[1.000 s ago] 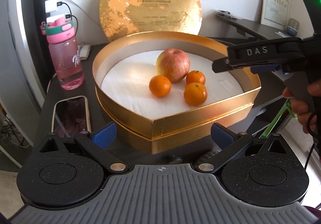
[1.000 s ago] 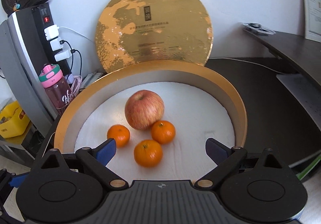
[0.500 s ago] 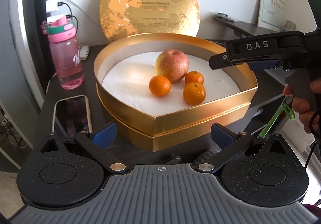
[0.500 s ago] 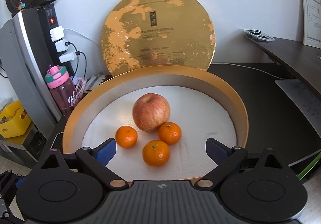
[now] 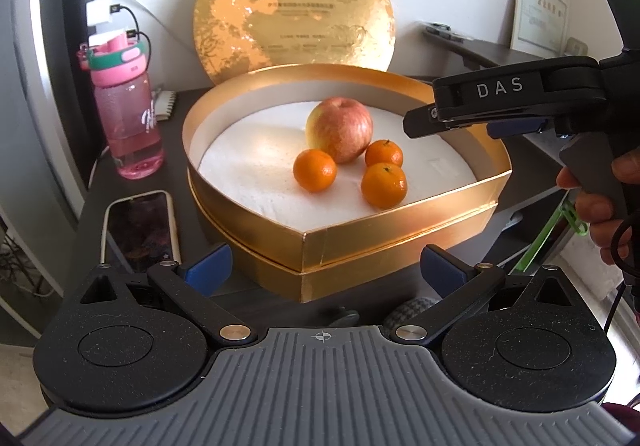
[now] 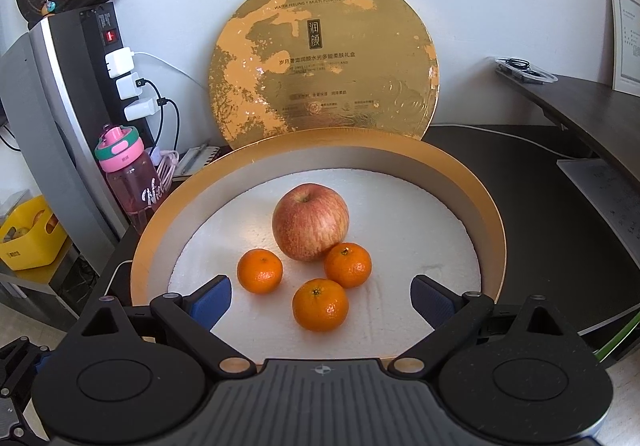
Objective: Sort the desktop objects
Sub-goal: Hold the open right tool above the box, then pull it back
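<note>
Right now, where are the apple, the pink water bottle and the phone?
apple (image 6: 310,222), right wrist view, middle of its red skin.
pink water bottle (image 5: 128,118), left wrist view, on its clear body.
phone (image 5: 139,230), left wrist view, centre of its screen.

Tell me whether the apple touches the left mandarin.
Apart. The right wrist view shows white foam between the apple and the left mandarin.
</note>
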